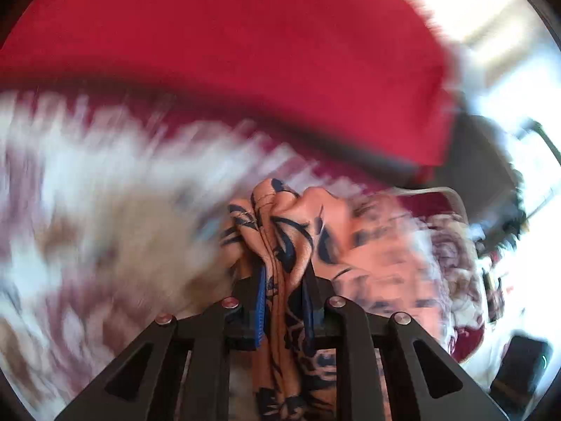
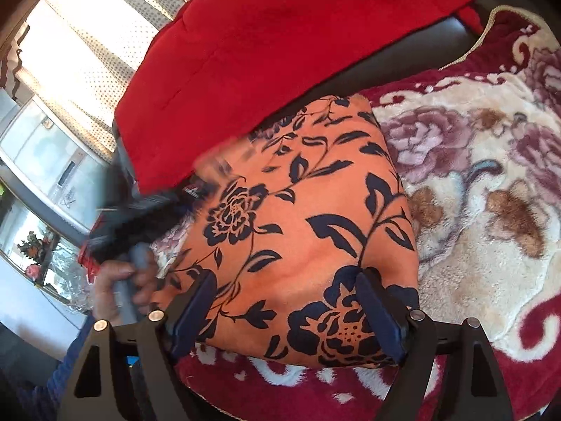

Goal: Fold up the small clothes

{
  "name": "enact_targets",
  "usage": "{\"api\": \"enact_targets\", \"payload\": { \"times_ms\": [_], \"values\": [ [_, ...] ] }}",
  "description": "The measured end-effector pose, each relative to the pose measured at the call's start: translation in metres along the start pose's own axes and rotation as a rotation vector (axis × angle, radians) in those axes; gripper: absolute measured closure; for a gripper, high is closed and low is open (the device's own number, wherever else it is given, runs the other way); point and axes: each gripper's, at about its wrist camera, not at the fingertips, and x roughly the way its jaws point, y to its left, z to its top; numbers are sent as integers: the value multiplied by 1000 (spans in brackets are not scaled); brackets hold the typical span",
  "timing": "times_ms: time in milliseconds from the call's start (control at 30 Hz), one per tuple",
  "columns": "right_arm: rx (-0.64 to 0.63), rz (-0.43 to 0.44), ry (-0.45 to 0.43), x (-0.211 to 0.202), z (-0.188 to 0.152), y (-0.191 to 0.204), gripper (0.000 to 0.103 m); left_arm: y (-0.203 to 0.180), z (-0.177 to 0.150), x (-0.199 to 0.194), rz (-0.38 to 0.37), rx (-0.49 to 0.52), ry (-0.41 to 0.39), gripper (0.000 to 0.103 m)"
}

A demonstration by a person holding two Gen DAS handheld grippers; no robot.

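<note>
Left hand-held gripper [image 1: 284, 280]: its blue pads are clamping a bunched fold of the orange cloth [image 1: 280, 231]; the cloth is running up between the pads and down past the camera.
Left view: it is smearing with motion blur, so only the pinched fold is showing sharp.
Right hand-held gripper [image 2: 287, 310]: its jaws are standing wide apart, straddling the near edge of the cloth; I cannot tell whether the pads are touching it, and they are not pinching it.
Orange cloth [image 2: 308, 217]: orange with dark navy flowers and leaves, it is lying mostly flat on the blanket [image 2: 473, 189], its far edge sitting just beside the red cushion [image 2: 280, 45].
Blanket: plush, maroon and cream with rose patterns, it is lying under the cloth and spreading out to the right.
Red cushion: it is resting behind the cloth against something dark.
Hand [image 2: 119, 291]: in the right view it is gripping a grey handle at the left edge of the cloth, with a blurred dark tool body above it.
Background: a dotted curtain [image 2: 87, 52] is hanging at the upper left of the right view.
</note>
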Motion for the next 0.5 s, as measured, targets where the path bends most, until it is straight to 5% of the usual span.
{"api": "enact_targets", "payload": {
  "times_ms": [67, 133, 167, 200, 433, 467, 500],
  "values": [
    [-3, 5, -2, -2, 0, 1, 19, 11, -1, -5, -63, -54, -12, 75],
    [7, 12, -4, -4, 0, -2, 19, 5, -3, -16, -37, -32, -43, 57],
    [14, 11, -1, -3, 0, -3, 19, 1, -5, -21, 3, -21, -46, 40],
    [20, 11, 0, -4, 0, -4, 19, -1, -9, -27, 19, -19, -49, 37],
    [12, 21, -16, -19, -7, 8, 19, -14, -79, -79, -15, 53, -56, 37],
    [7, 23, -18, -22, -10, 10, 19, -16, -94, -80, 6, 70, -55, 44],
    [8, 23, -17, -23, -13, 11, 19, -16, -107, -74, 40, 85, -21, 67]
  ]
}}
